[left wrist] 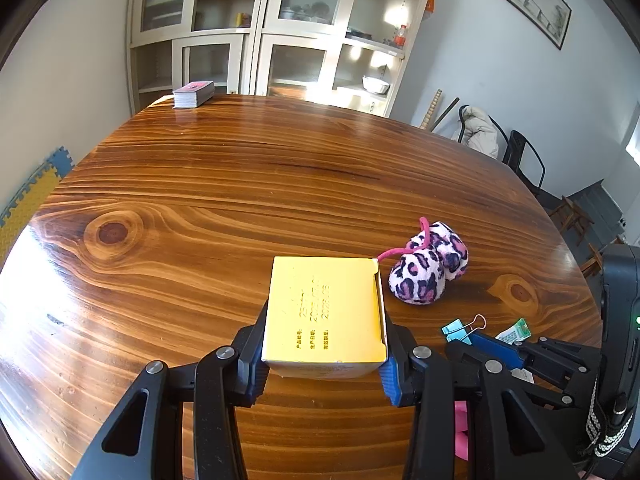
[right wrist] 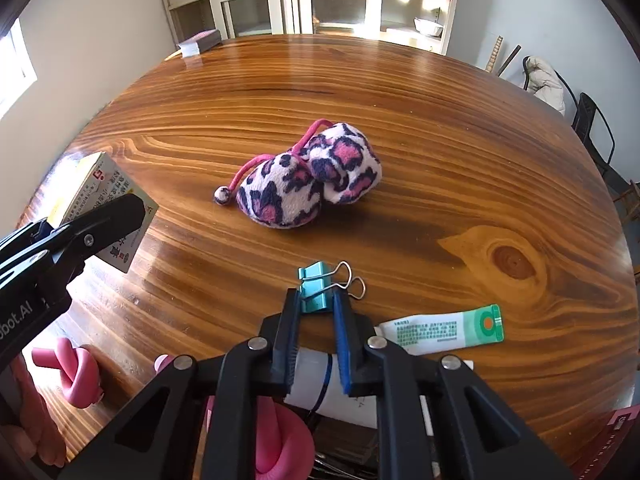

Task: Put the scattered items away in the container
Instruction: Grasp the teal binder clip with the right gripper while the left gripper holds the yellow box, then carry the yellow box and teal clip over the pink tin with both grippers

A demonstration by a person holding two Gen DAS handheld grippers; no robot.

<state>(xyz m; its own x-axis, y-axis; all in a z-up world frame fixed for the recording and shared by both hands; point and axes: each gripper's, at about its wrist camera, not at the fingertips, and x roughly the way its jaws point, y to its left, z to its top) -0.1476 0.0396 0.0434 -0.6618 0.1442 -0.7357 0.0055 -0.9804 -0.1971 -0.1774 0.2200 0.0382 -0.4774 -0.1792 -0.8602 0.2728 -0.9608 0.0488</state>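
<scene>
The left hand-held gripper (left wrist: 324, 364) clamps a yellow box (left wrist: 325, 312) between its pads, raised over the wooden counter (left wrist: 200, 200). The right hand-held gripper (right wrist: 316, 344) pinches a teal clip (right wrist: 316, 290) with narrow jaws. At 12 o'clock from the clip lie leopard earmuffs (right wrist: 308, 174); at 3 o'clock, a green tube (right wrist: 444, 330).

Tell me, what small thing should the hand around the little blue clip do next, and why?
Probably close the right gripper on the teal binder clip and lift it. Its jaws stand either side of the clip, which lies on the wooden table, but whether they already pinch it is unclear. The left gripper is busy, clamped on the yellow box.
</scene>
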